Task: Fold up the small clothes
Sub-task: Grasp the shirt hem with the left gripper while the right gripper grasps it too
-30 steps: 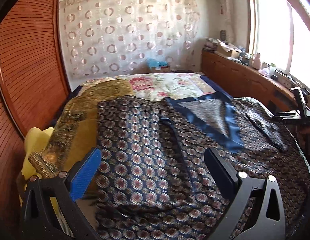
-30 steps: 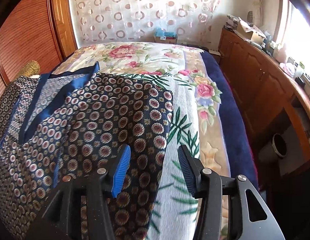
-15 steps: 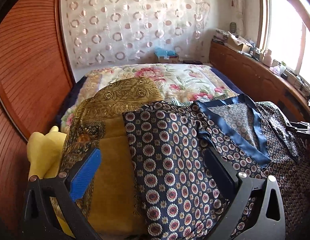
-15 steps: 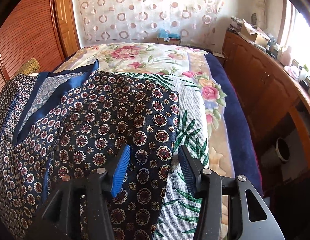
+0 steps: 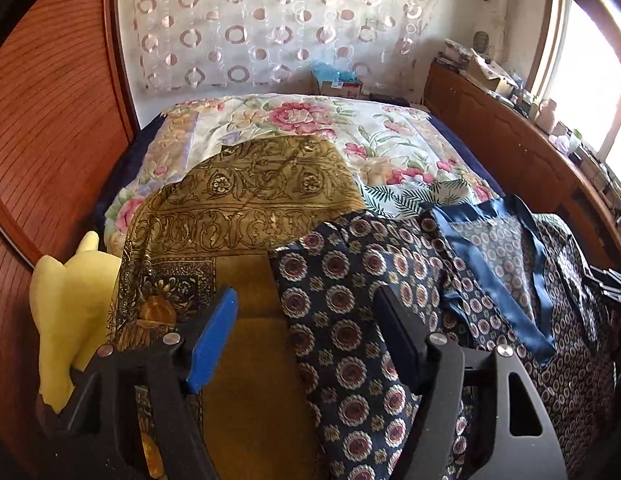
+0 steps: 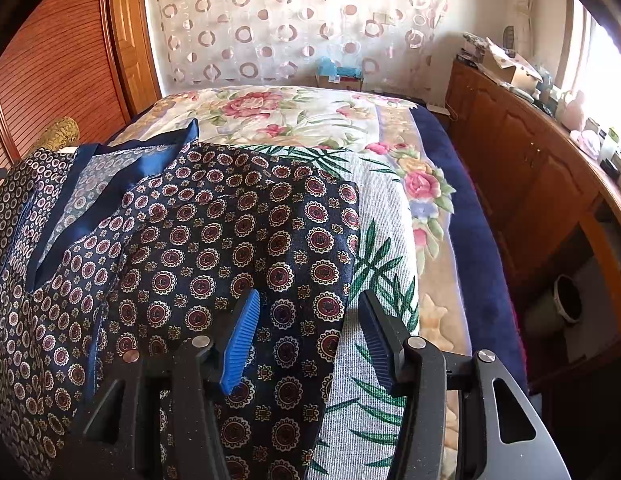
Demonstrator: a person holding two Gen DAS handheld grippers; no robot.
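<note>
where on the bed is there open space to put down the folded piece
Bare floral bedspread lies past the navy patterned garment, up to the curtain, plus a strip along the garment's right edge. The left side is crowded: the gold cloth and yellow cushion.

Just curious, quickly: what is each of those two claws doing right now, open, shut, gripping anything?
Left gripper: jaws open, holding nothing, above the patterned navy garment.
Right gripper: jaws open, holding nothing, over the same garment's edge.
</note>
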